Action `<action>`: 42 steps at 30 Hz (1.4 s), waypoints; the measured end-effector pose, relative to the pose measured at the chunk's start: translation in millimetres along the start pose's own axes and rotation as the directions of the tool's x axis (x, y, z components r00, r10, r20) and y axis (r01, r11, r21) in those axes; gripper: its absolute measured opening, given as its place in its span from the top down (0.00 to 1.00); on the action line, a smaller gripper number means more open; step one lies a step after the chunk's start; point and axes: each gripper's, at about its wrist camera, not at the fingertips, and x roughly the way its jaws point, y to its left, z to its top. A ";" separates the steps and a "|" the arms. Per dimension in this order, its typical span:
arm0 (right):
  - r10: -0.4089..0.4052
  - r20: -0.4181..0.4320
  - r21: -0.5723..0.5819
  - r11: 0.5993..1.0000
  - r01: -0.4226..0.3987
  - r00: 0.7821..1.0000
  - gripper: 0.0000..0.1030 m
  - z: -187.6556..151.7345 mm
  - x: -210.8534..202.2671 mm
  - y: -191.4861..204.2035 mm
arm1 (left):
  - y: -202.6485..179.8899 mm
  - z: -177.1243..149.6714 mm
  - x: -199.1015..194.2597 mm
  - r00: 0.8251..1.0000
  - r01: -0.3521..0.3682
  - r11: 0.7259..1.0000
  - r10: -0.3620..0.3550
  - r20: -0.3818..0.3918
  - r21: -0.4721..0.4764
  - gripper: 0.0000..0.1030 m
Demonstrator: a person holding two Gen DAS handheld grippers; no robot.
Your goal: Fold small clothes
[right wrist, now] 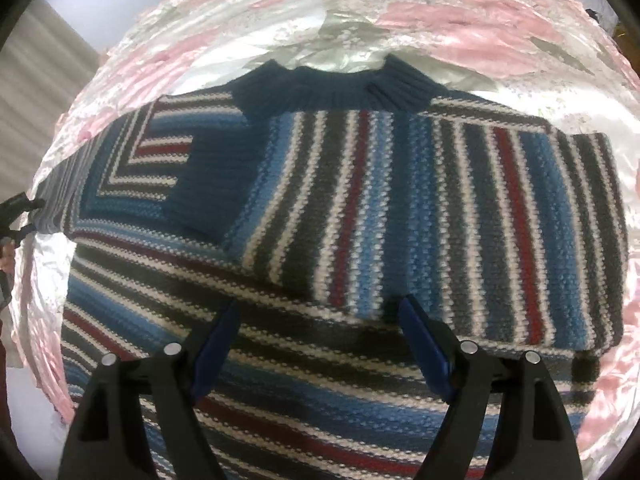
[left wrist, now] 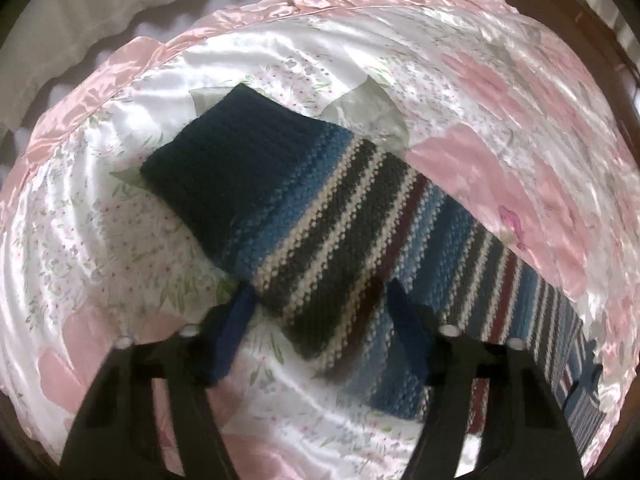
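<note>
A glossy pink-and-white floral satin bedspread carries the striped blue, white, grey and maroon knitted sweater, sleeves folded across its body. Above the sweater, the left gripper and right gripper gape, grasping nothing.

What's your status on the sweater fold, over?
Left gripper and right gripper open, empty, above striped sweater. Sleeves folded in on satin bedspread. Nothing in the way.
</note>
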 end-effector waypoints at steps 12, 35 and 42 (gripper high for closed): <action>0.020 0.016 0.036 0.999 -0.021 1.000 0.21 -10.2 -5.9 -25.4 | -42.5 -18.1 -42.6 0.983 0.027 0.997 -0.040 0.181 0.073 0.89; 0.011 0.084 0.094 0.995 -0.019 0.996 0.21 -36.5 -48.5 -85.8 | -276.0 -215.8 -79.1 0.944 0.206 0.853 -0.302 0.131 0.480 0.89; 0.010 0.087 0.113 0.993 -0.019 0.996 0.21 -46.1 -47.0 -106.3 | -321.3 -258.8 -72.7 0.938 0.238 0.818 -0.333 0.093 0.524 0.89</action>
